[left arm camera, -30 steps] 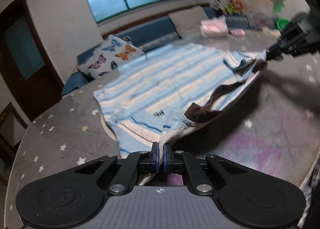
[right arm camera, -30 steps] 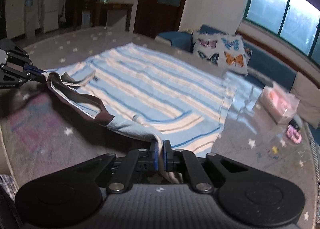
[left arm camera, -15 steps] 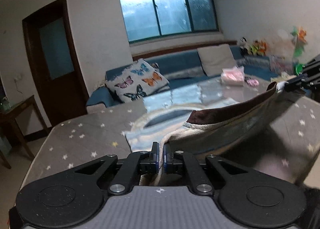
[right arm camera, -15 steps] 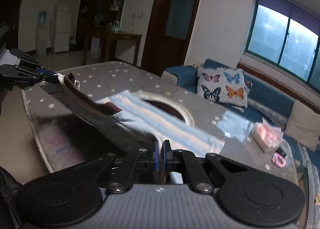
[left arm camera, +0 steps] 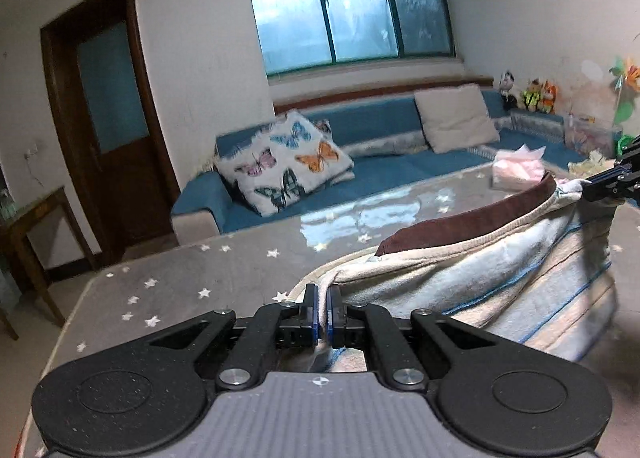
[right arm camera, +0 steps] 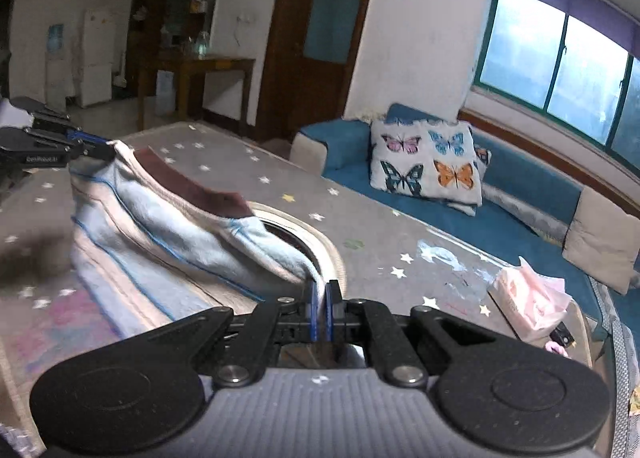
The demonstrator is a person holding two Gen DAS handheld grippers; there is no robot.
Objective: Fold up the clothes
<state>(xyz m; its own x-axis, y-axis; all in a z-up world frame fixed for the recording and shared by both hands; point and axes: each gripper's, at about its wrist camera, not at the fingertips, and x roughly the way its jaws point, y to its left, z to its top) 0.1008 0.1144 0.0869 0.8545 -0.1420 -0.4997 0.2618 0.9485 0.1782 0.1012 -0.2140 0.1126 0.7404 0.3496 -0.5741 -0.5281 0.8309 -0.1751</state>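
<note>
We hold the striped blue-and-cream garment (left arm camera: 500,270) by its brown-trimmed edge (left arm camera: 460,223), one corner in each claw; our left gripper (left arm camera: 322,314) is pinched tight on cloth at one end, and our right gripper (right arm camera: 322,310) is clamped on cloth at the other, its fingers nearly together with fabric between them. The garment hangs between the two claws above the star-patterned tabletop (left arm camera: 180,290), sagging in the middle, its lower part resting on the surface. We judge this to be a fold in mid-carry, the held edge being brought over the rest; to do it well we should keep both corners level and the edge between them taut, so that the cloth lands without a twist; we should lay it down squarely on the part below, matching the edges, and let go only once the fabric lies flat. The pink tissue pack (right arm camera: 532,298) lies well apart.
</note>
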